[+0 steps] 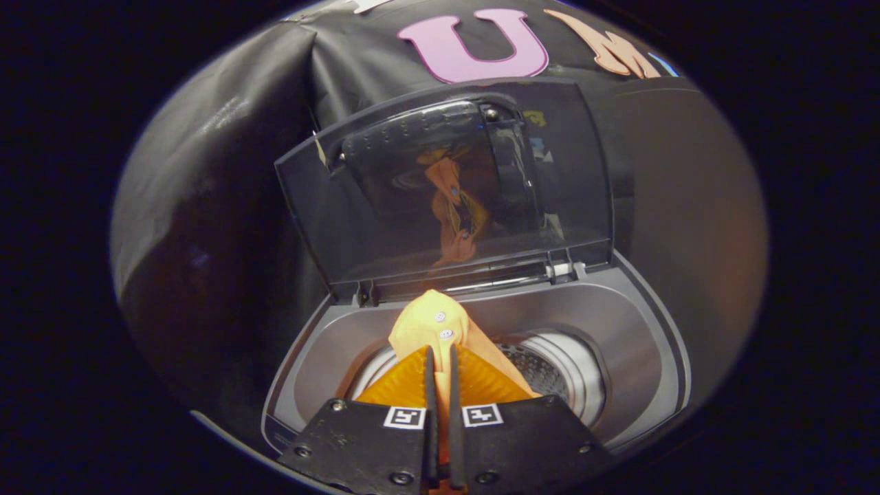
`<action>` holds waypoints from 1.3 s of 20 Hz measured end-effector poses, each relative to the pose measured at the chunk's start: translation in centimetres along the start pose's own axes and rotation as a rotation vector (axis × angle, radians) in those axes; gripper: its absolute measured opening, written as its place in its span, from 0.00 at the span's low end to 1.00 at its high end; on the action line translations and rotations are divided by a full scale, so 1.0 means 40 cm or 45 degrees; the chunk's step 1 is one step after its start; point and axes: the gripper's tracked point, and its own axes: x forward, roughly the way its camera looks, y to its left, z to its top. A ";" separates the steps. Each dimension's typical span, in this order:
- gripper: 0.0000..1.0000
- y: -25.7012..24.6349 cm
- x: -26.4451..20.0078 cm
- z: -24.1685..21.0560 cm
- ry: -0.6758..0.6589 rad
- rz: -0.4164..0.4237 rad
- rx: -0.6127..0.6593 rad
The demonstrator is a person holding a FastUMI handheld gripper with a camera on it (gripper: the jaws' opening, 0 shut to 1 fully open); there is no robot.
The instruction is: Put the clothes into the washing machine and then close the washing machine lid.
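My gripper (441, 352) is shut on an orange garment (432, 322) with small white buttons. The cloth bunches up just ahead of the fingertips and hangs down between them. I hold it right above the round drum opening (557, 371) of a grey top-loading washing machine (619, 323). The machine's dark see-through lid (447, 185) stands open and upright behind the drum, hinged at the back edge, and mirrors the orange cloth. The drum's perforated metal wall shows to the right of the garment; its inside is mostly hidden by the cloth and fingers.
The black cloth booth wall (220, 172) hangs close behind and to the left of the machine. The machine's grey top rim (302, 357) rings the drum opening on all sides.
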 end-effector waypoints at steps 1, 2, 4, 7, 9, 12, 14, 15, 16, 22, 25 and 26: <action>0.06 -0.001 0.000 -0.003 0.007 0.002 0.010; 0.07 -0.003 0.006 -0.002 0.005 0.002 0.015; 0.07 -0.013 0.011 -0.009 0.028 -0.012 0.032; 0.12 -0.022 0.007 -0.028 0.068 -0.045 0.077; 0.19 -0.029 0.002 -0.024 0.062 -0.054 0.085; 0.20 -0.036 -0.019 -0.048 0.102 -0.066 0.074; 0.28 -0.036 -0.040 -0.040 0.110 -0.064 0.082; 0.36 -0.041 -0.048 -0.025 0.104 -0.079 0.076; 0.44 -0.050 -0.063 -0.010 0.098 -0.102 0.071; 0.85 -0.023 -0.177 0.125 0.032 -0.113 0.010; 0.97 0.000 -0.221 0.211 -0.027 -0.111 -0.045; 0.97 0.006 -0.230 0.239 -0.046 -0.108 -0.060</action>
